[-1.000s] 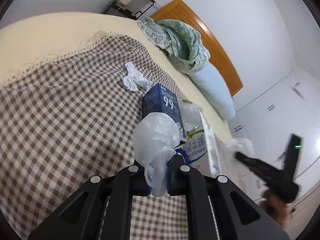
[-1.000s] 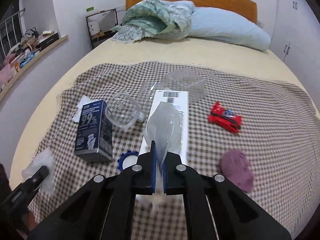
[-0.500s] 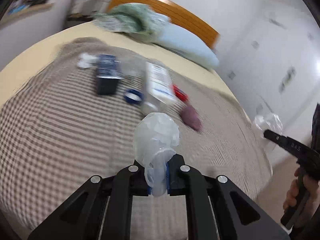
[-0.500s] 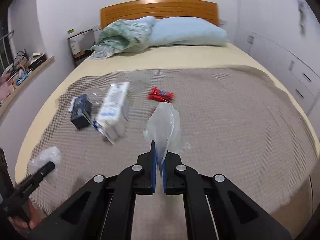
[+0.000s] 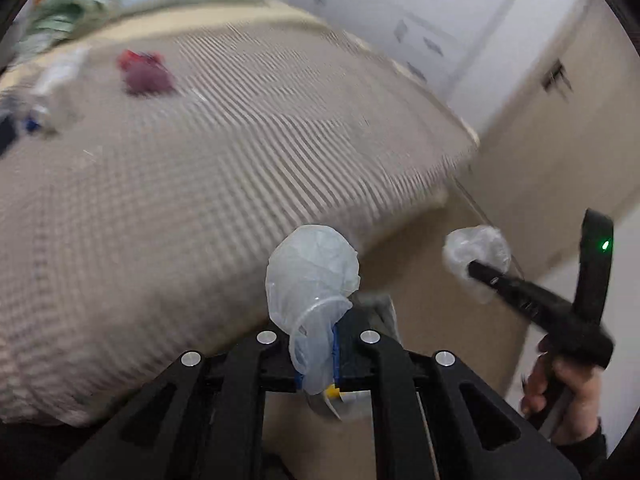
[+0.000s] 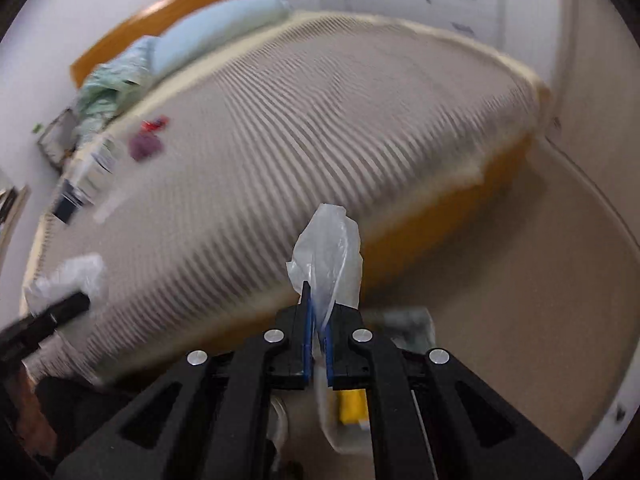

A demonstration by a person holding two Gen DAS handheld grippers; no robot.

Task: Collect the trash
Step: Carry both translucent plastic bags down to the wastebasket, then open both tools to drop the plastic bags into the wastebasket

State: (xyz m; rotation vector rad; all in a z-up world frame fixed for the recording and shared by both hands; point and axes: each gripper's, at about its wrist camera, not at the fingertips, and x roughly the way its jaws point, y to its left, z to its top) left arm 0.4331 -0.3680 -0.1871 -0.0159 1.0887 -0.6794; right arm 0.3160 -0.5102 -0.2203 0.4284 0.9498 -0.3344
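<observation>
Left gripper (image 5: 316,344) clamped shut on a bunch of clear bag (image 5: 312,276), film ballooning up past the fingertips. Right gripper (image 6: 318,320) pinched shut on another fold of bag (image 6: 328,256), thin film standing up between the blue pads (image 6: 307,340). Below and behind both sets of fingers, bag hanging down with something yellow (image 6: 352,406) inside; rest of the contents too blurred to name. In the left view, well off to the right of the left gripper, right gripper (image 5: 480,270) seen side-on with its tuft of film, hand (image 5: 560,384) wrapped round the handle, green light (image 5: 606,245) on the upright part. In the right view, far to the left, tip of the left gripper (image 6: 76,304) with its puff of film.

Just beyond both grippers, near edge of bed (image 6: 440,208) under a checked cloth (image 5: 200,184), floor (image 6: 520,280) under and to the right. Further out, up and left across the cloth: purple lump (image 5: 148,78), red toy (image 5: 138,58) touching or just behind it, then a blurred heap of trash (image 5: 44,96) by the far left edge, details not readable. Beyond that, pillow (image 6: 216,36), green bedding (image 6: 108,88) and wooden headboard (image 6: 176,4). White cupboards (image 5: 432,24) up and to the right.
</observation>
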